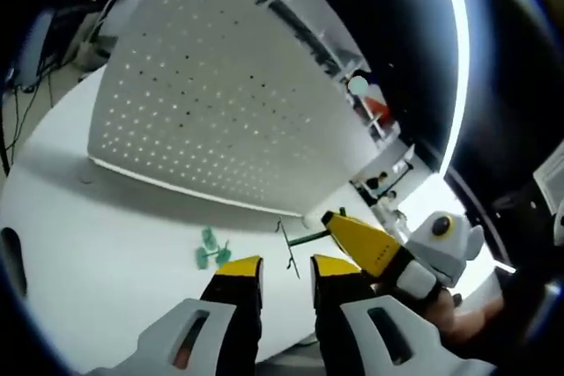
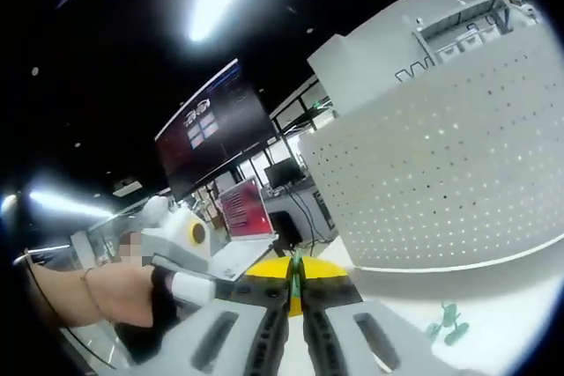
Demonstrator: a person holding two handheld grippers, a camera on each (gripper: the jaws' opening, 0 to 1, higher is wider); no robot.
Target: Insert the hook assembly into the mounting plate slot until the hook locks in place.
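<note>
Hook sat pinched between your right gripper jaws, aimed toward the pegboard at one o'clock, ready for insertion. Your left gripper hung narrowly parted, empty; green clips lay nearby.

Ahead of me at 12 o'clock the upright white perforated pegboard panel blocks passage. White desk before it lies open, except small green plastic clips at 11 o'clock and the right gripper crossing at 2 o'clock.
</note>
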